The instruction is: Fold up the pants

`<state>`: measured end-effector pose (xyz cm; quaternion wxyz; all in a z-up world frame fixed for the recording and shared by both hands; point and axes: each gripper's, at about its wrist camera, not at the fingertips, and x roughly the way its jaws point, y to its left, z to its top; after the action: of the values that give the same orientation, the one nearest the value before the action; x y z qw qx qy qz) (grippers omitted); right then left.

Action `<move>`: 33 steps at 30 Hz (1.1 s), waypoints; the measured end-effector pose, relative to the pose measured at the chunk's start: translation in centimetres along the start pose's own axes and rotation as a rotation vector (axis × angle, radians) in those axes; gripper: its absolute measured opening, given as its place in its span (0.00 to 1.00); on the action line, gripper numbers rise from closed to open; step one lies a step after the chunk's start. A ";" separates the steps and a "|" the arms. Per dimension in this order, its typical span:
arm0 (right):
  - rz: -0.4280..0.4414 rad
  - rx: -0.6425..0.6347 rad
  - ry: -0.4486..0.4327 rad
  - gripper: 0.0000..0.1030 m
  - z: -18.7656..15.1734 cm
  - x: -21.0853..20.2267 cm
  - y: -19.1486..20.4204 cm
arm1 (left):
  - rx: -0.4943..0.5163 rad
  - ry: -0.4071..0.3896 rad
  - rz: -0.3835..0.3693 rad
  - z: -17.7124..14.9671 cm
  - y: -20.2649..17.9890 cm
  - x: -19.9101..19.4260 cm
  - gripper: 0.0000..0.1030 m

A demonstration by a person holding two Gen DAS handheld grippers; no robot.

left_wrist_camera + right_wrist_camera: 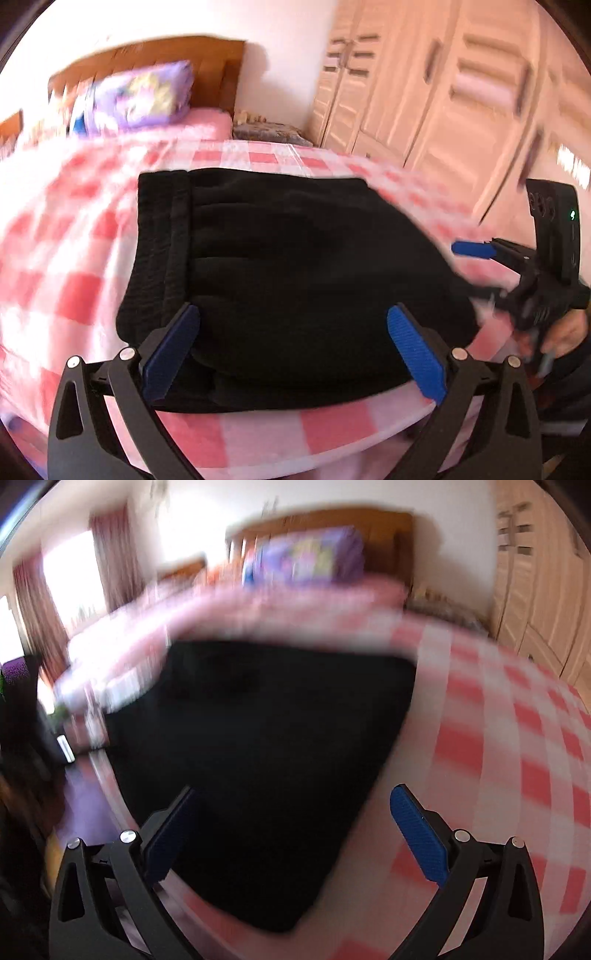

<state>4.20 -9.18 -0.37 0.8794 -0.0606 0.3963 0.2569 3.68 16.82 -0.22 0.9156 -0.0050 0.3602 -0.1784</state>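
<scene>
Black pants (288, 273) lie folded into a compact stack on a bed with a pink and white checked sheet (66, 258), their ribbed waistband at the left. My left gripper (293, 325) is open, empty, above the stack's near edge. In the right wrist view the pants (266, 760) show as a blurred dark shape. My right gripper (293, 805) is open, empty, above their right part. The right gripper also shows at the right of the left wrist view (476, 266).
A purple patterned pillow (144, 96) lies at a wooden headboard (207, 70). A pale wooden wardrobe (443, 85) stands at the right of the bed. A window with dark red curtains (40, 602) is at the left. The bed's near edge (280, 439) is just below my grippers.
</scene>
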 end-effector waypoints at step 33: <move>-0.161 0.144 -0.232 0.96 -8.4 -9.4 5.2 | -0.070 -0.157 0.415 -5.2 -10.7 -7.7 0.99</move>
<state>-9.22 -11.17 1.28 0.9390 0.0010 0.3035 0.1620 -8.40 10.00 2.51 0.9573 0.0234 0.2870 0.0274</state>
